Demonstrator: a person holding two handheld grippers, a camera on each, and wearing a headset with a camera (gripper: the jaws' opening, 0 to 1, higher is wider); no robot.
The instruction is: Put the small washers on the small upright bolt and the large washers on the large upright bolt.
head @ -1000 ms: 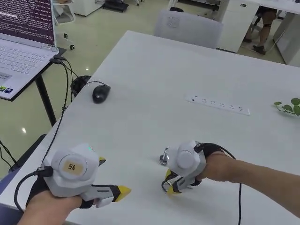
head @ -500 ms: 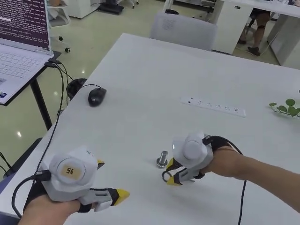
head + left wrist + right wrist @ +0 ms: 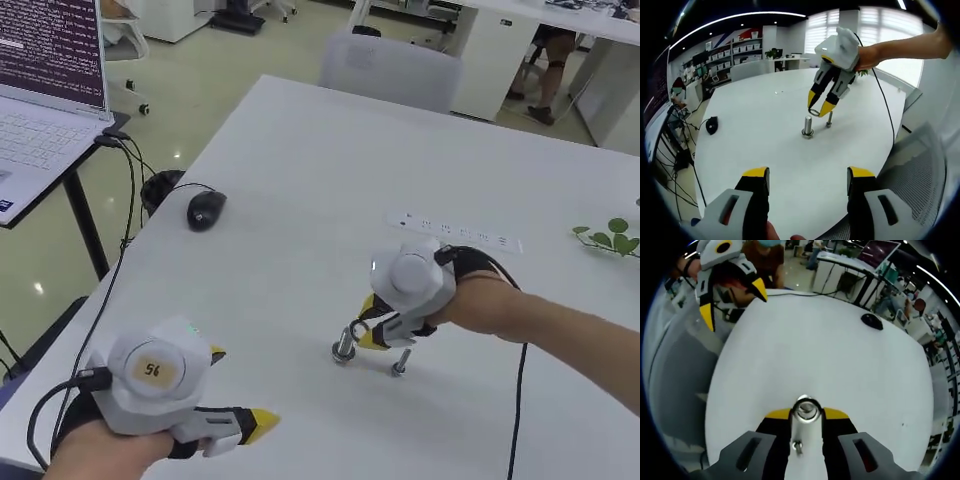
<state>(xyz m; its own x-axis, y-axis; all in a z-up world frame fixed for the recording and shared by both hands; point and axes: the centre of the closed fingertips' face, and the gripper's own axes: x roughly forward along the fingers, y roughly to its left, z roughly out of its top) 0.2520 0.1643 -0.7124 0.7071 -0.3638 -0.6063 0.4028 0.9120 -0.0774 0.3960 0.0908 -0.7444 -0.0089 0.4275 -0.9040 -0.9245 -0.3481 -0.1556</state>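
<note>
Clamping a washer (image 3: 813,111) just above the large bolt (image 3: 344,348), the right tool (image 3: 365,335) hangs over the worktop (image 3: 300,200) — small bolt (image 3: 401,362) beside it; left tool (image 3: 240,388) jaws apart.

Round label (image 3: 152,370) on left gripper (image 3: 240,384) reads, apparently, "56".

Your left gripper (image 3: 240,392) sits close to you, jaws spread wide. Your right gripper (image 3: 366,335), forearm stretched forward, points down, jaws pinching a washer (image 3: 814,110).
</note>
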